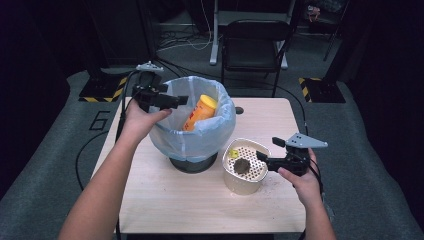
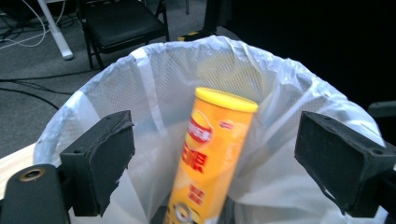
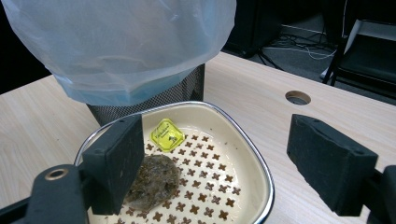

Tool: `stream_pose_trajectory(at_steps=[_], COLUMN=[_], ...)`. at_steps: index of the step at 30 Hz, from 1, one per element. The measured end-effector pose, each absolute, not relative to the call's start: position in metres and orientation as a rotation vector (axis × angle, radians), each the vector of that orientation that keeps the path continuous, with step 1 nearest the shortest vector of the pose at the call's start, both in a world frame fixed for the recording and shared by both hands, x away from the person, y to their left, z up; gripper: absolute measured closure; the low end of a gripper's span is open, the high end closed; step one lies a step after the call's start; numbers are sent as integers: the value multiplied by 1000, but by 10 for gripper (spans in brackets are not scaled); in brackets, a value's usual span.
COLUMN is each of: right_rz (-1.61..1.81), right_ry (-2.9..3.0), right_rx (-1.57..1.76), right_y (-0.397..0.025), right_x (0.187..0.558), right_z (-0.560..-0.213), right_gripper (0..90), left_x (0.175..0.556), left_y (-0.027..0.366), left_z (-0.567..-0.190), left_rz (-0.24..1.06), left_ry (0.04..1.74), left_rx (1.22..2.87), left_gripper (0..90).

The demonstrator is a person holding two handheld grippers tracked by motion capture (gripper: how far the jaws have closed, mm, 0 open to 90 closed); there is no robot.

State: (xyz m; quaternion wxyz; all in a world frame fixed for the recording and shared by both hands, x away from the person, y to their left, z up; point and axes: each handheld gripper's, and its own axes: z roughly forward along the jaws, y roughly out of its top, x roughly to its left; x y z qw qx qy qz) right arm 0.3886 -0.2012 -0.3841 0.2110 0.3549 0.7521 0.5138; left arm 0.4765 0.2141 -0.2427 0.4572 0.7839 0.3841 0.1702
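Note:
A wire-mesh bin (image 1: pixel 192 164) lined with a pale plastic bag (image 1: pixel 200 135) stands mid-table. A yellow chips can (image 1: pixel 200 112) leans inside it, lid up. My left gripper (image 1: pixel 181 100) hovers open at the bin's left rim. Its jaws (image 2: pixel 219 149) stand wide apart, facing the can (image 2: pixel 210 154), and do not touch it. Right of the bin sits a cream perforated bowl (image 1: pixel 235 185) with a brown soggy clump (image 1: pixel 242 166) and a yellow tag (image 1: pixel 233 153). My right gripper (image 1: pixel 267 150) is open at the bowl's right rim (image 3: pixel 261 172); one jaw is over the clump (image 3: pixel 152 179), the other over the table.
A small round hole (image 1: pixel 239 110) is in the tabletop behind the bowl. A black folding chair (image 1: pixel 255 40) stands beyond the far table edge, with cables on the floor. Bare wood lies in front of the bin and bowl (image 1: pixel 200 205).

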Motion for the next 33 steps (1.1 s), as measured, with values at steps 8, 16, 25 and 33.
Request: stream_pose_trajectory(at_steps=[8,16,25,33], right_rz=[1424,1414,1395,1341], right_ry=[2087,2090,2085,2090], right_rx=[995,1002,1008,1019], right_y=[-204,-204,-206,-209], right_x=[389,389,387,389], right_z=[-385,-386,-386,-388], right_gripper=[188,188,188,188], left_x=[449,420,399,385], left_y=[240,277,322,355], left_z=[-240,-249,-288,-341], left_rz=[419,404,402,472], left_ry=[911,891,949,1046], left_rx=[1928,1903,1846,1768], left_gripper=[153,232,240,238])
